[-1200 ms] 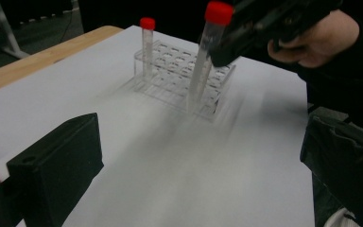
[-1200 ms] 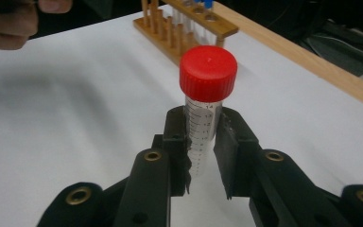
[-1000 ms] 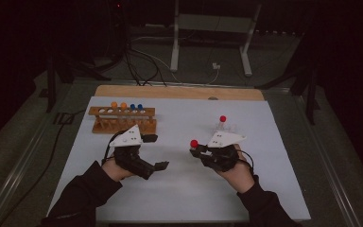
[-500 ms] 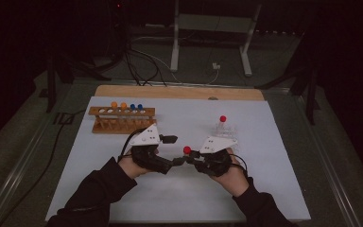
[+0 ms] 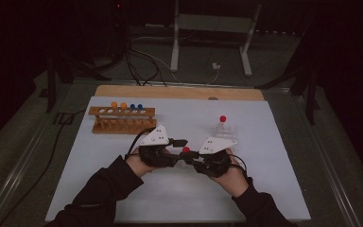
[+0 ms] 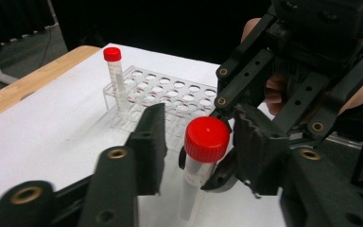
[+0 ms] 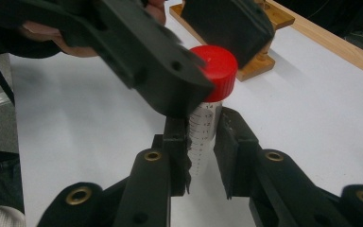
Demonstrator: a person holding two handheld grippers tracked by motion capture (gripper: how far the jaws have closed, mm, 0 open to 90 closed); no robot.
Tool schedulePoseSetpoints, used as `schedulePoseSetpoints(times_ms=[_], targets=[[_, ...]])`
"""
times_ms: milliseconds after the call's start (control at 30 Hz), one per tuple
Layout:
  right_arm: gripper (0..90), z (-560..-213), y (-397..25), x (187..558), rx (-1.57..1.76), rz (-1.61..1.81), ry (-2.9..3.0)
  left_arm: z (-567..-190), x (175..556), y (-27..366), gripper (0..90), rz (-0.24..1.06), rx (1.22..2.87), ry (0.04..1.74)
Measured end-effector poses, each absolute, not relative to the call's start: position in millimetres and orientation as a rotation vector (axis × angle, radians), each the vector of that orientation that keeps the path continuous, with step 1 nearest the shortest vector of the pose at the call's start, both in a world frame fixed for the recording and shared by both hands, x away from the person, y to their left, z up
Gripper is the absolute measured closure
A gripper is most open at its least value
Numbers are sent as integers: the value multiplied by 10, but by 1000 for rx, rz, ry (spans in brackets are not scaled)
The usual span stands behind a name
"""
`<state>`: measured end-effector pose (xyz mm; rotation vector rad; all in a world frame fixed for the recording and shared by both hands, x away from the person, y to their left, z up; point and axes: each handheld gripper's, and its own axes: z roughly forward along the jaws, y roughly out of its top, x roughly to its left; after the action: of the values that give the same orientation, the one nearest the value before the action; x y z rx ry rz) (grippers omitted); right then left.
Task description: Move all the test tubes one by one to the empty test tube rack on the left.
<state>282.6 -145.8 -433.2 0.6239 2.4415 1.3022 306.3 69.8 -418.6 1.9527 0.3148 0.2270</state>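
Observation:
A clear tube with a red cap [image 5: 185, 150] stands upright between my two grippers over the white mat. My right gripper [image 7: 203, 127] is shut on the tube's graduated body [image 7: 202, 135], below the cap [image 7: 214, 66]. My left gripper [image 6: 201, 124] is open, its jaws on either side of the red cap [image 6: 207, 138] with a small gap at each side. In the high view the left gripper [image 5: 179, 148] and right gripper [image 5: 194, 157] meet tip to tip at the mat's middle. A second red-capped tube [image 5: 222, 120] stands in a clear rack [image 5: 228, 130].
A wooden rack [image 5: 122, 124] with orange- and blue-capped tubes stands at the mat's back left, also in the right gripper view [image 7: 269, 21]. The clear rack [image 6: 170, 97] lies just beyond the grippers. A wooden strip [image 5: 179, 92] borders the mat's far edge.
The left gripper has swung right and closed in on the tube held by the right gripper, which shifted slightly left. Its jaws now straddle the cap.

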Motion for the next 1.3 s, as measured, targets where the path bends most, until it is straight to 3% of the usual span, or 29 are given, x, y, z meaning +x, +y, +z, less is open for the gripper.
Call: schedulePoseSetpoints(times_ms=[200, 600, 733, 767, 933, 1033, 1300], targets=[[750, -4336, -1465, 2831, 629, 1301, 2438, -4183, 3062, 679, 701, 225, 1964, 308], [741, -4334, -1470, 2830, 636, 1325, 2425, -4162, 3068, 703, 718, 230, 1958, 295], [611, -4332, -1485, 2834, 648, 1355, 2416, -4138, 3065, 716, 719, 248, 1973, 289], [543, -4325, -1489, 2826, 649, 1348, 2407, -4129, 3065, 727, 719, 249, 1977, 287], [436, -4308, -1514, 2823, 663, 1371, 2382, -4077, 3066, 803, 719, 261, 1972, 295], [294, -4300, -1534, 2820, 681, 1375, 2362, -4051, 3065, 858, 719, 275, 1973, 305], [153, -4291, -1568, 2812, 713, 1386, 2337, -3997, 3055, 1048, 719, 307, 1979, 336]])
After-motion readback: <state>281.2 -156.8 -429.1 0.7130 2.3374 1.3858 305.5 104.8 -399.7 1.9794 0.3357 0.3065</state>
